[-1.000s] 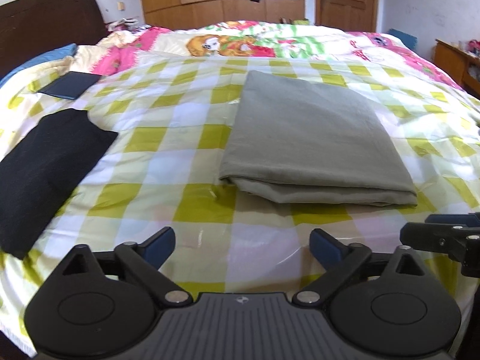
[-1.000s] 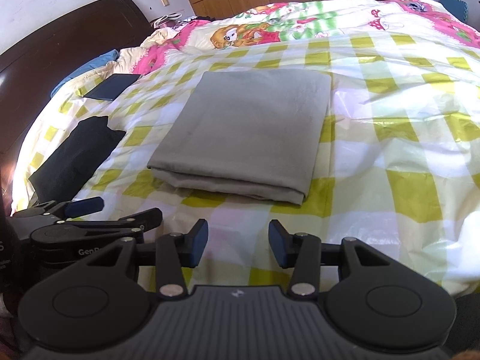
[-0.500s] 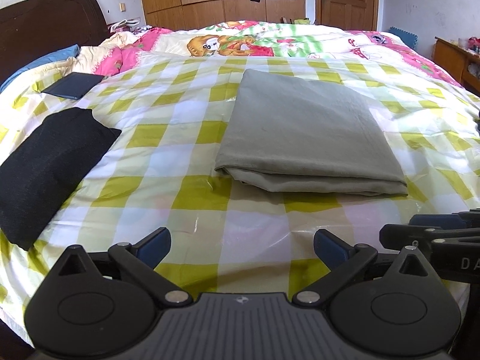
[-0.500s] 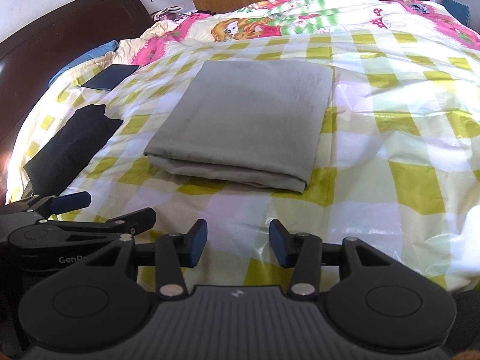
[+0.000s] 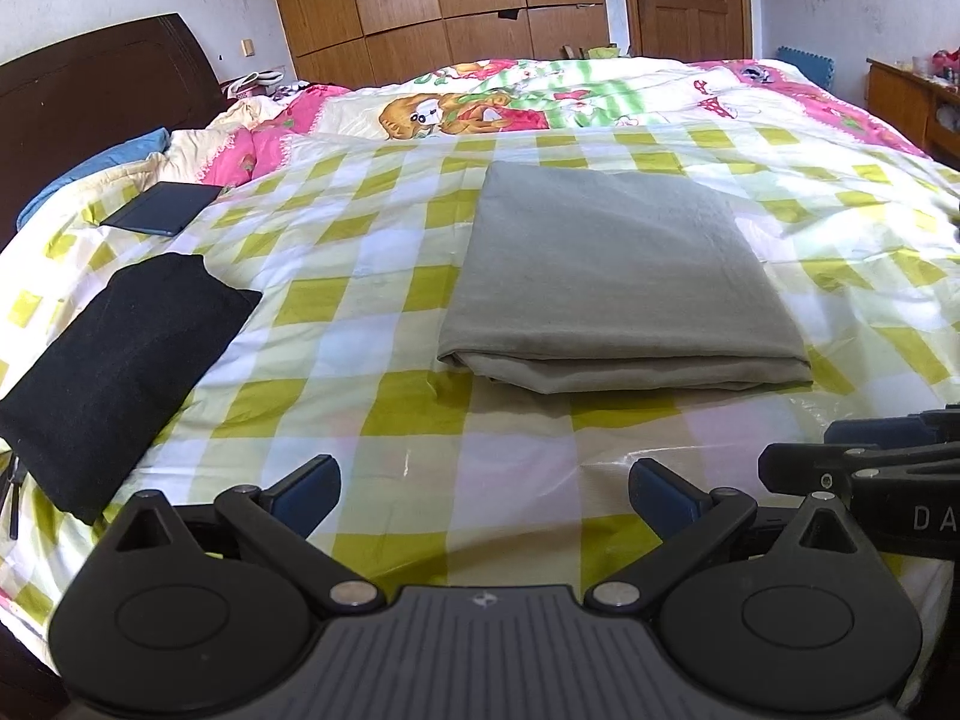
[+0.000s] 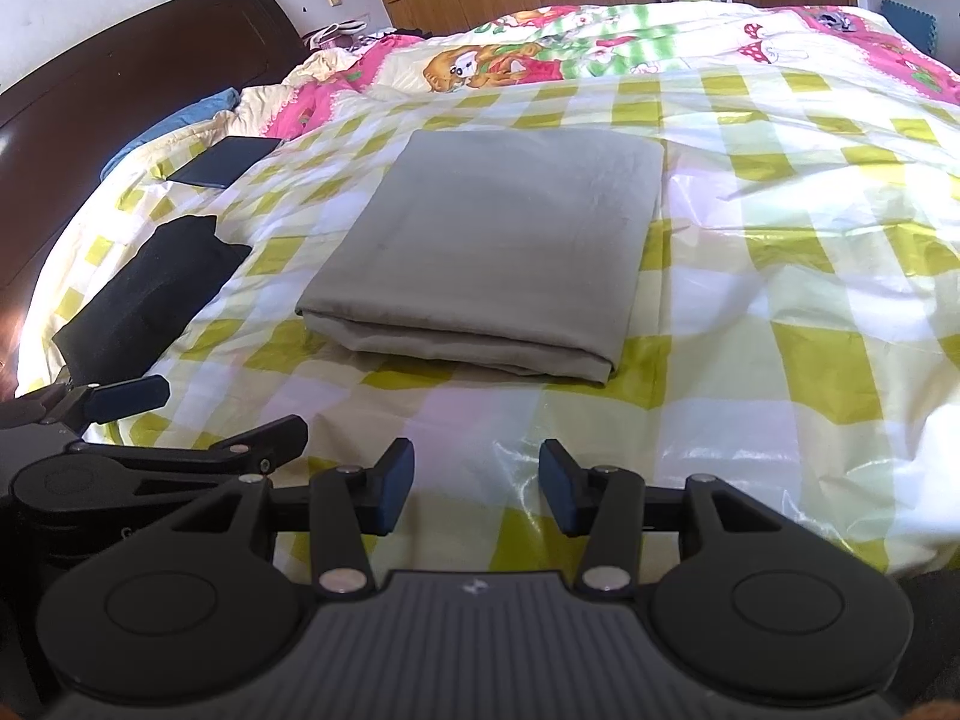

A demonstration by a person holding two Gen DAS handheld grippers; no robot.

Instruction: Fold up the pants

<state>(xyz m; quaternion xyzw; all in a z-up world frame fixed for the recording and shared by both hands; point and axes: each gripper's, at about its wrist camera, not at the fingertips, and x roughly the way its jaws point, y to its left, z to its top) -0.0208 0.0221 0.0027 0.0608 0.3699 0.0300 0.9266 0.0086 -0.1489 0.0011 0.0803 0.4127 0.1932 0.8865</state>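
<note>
The grey pants (image 5: 612,282) lie folded into a neat rectangle in the middle of the checked bed cover (image 5: 372,312); they also show in the right wrist view (image 6: 492,258). My left gripper (image 5: 483,489) is open and empty, hovering near the bed's front edge, short of the pants. My right gripper (image 6: 476,489) is open and empty, beside the left one, also short of the pants. Each gripper shows at the edge of the other's view.
A folded black garment (image 5: 114,360) lies at the left of the bed. A dark flat pad (image 5: 162,207) lies further back left. A dark headboard (image 5: 90,114) stands left, wooden wardrobes (image 5: 450,0) behind, a wooden side table (image 5: 912,102) at right.
Both grippers have drawn back a little toward the bed's front edge and tilted up slightly. The pants have not moved.
</note>
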